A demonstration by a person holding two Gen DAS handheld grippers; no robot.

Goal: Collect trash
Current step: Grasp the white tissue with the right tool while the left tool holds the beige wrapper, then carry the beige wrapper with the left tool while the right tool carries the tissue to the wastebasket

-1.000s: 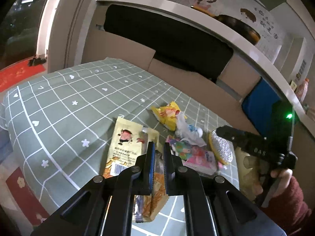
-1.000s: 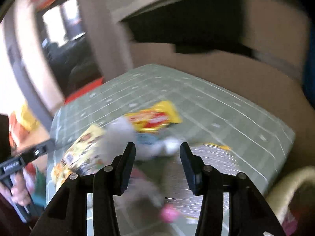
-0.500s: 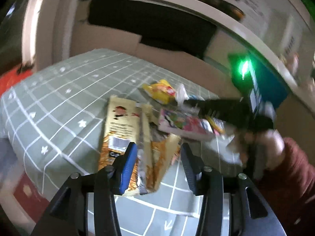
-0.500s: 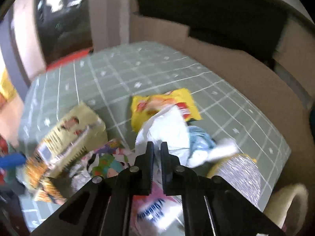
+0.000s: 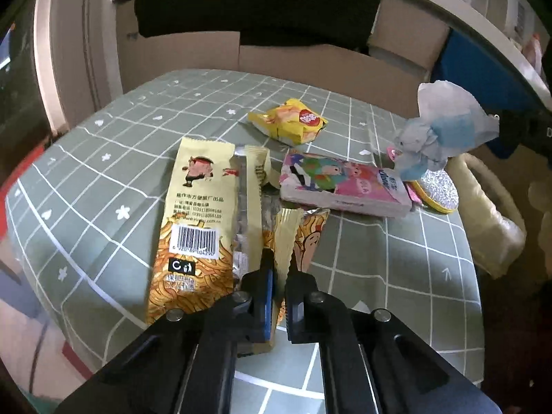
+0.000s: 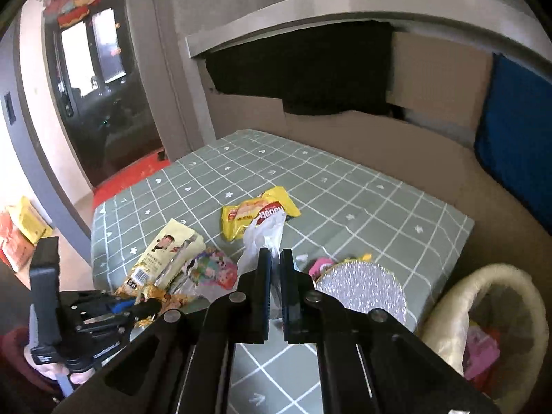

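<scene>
The left gripper (image 5: 280, 269) has its fingers (image 5: 265, 276) clenched on the near edge of the torn noodle wrapper (image 5: 200, 220), a pale yellow pack with a barcode that lies flat on the green checked surface (image 5: 103, 186) and stretches away ahead of the fingers and to their left. Ahead and a little right of those fingers lies the pink cartoon tissue pack (image 5: 341, 184), touching the wrapper's torn flap. Farther ahead of it sits the yellow snack bag (image 5: 289, 124), apart from both. To the far right of the left fingers, the silver foil disc (image 5: 440, 189) rests near the edge of the surface, just beside the tissue pack.

Above that disc hangs the white and blue plastic wad (image 5: 445, 127), lifted off the surface. The right gripper (image 6: 274, 265) holds it: its fingers (image 6: 264, 276) are pressed together on the white plastic, which sticks up between and beyond the tips. Ahead of these fingers lies the snack bag; to their left, the noodle wrapper and tissue pack; just right of them, the foil disc. Far right and below the edge of the surface stands the cream-rimmed bin (image 6: 448, 314), with pink scraps inside.
</scene>
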